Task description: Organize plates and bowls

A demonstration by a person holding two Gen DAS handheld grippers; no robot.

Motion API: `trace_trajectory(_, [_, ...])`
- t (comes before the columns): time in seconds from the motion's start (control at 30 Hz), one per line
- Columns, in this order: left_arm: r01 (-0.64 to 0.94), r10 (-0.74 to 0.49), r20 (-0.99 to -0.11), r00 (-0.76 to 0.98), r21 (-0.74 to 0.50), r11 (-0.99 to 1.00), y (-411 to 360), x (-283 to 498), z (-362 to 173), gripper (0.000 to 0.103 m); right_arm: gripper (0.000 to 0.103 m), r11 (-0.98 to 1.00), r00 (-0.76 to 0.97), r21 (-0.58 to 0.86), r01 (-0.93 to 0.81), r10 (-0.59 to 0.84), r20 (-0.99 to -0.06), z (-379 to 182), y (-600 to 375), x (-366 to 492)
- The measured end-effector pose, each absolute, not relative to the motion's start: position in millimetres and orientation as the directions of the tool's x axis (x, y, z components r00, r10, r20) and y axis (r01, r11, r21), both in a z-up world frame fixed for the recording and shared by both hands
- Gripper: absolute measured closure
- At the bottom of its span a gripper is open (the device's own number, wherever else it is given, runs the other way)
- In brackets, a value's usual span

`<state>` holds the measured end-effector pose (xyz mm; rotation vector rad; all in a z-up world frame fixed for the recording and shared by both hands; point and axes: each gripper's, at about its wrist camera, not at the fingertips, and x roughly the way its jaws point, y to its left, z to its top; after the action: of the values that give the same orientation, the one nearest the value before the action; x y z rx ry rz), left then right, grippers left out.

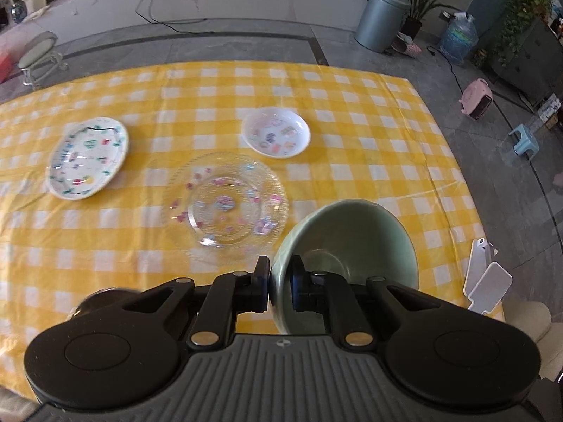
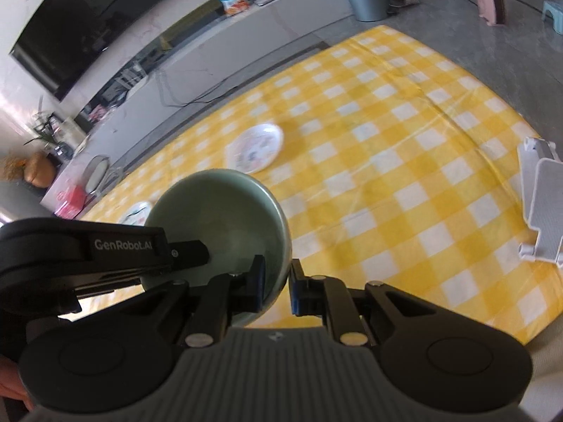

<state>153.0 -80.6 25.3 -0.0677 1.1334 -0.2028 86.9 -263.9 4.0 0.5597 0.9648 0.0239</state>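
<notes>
Green bowl [image 1: 346,246] aloft, tilted, just right of the glass plate [image 1: 225,207]; both hand-held grippers, left [image 1: 279,286] and right [image 2: 276,286], clamp its rim. Likely next: lower it onto that plate.

Grey stone floor [image 1: 246,40] with a dark inlaid border. Long pale low cabinet [image 2: 225,52] along the white wall, black television [image 2: 84,17] mounted above. Grey metal bin [image 1: 381,17], potted plants [image 1: 520,10], pale blue stool [image 1: 524,139], small pink heater [image 1: 476,98]. Daylight throughout.
</notes>
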Motion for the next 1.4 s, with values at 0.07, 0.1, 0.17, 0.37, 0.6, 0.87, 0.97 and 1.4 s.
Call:
trace_trajectory(0.07, [0.099, -0.194, -0.894, 0.404, -0.168, 0.981, -65.4, 145.9, 36.4, 0.092, 0.091, 0.863, 0.578, 0.467, 0.195, 0.284, -0.765, 16.5, -252.6, 80.4])
trace_trajectory(0.1, [0.08, -0.193, -0.896, 0.4, -0.176, 0.981, -57.6, 143.0, 40.9, 0.092, 0.091, 0.866, 0.577, 0.466, 0.179, 0.291, -0.763, 22.6, -246.6, 77.4])
trace_trajectory(0.17, [0.046, -0.188, -0.899, 0.396, -0.185, 0.982, -42.7, 136.7, 49.1, 0.092, 0.091, 0.871, 0.571, 0.468, 0.149, 0.31, -0.76, 34.1, -234.4, 72.2])
trace_trajectory(0.37, [-0.011, -0.17, -0.888, 0.428, -0.193, 0.981, -0.9, 115.1, 65.4, 0.093, 0.091, 0.892, 0.558, 0.447, 0.06, 0.342, -0.756, 62.2, -189.5, 58.5])
trace_trajectory(0.6, [-0.095, -0.175, -0.909, 0.379, -0.226, 0.969, 38.9, 102.8, 49.0, 0.094, 0.092, 0.908, 0.511, 0.419, -0.018, 0.369, -0.776, 60.7, -148.9, 52.7])
trace_trajectory(0.87, [-0.131, -0.188, -0.939, 0.287, -0.233, 0.964, 56.5, 98.2, 17.6, 0.093, 0.093, 0.911, 0.418, 0.412, -0.037, 0.388, -0.822, 34.8, -134.5, 58.6])
trace_trajectory(0.97, [-0.13, -0.197, -0.946, 0.259, -0.236, 0.963, 58.3, 99.8, 8.4, 0.093, 0.094, 0.911, 0.388, 0.41, -0.041, 0.392, -0.834, 26.5, -133.9, 64.3])
trace_trajectory(1.4, [-0.102, -0.158, -0.972, 0.173, -0.177, 0.979, 60.0, 118.0, -12.0, 0.092, 0.094, 0.915, 0.29, 0.402, -0.041, 0.396, -0.871, -2.6, -124.6, 88.5])
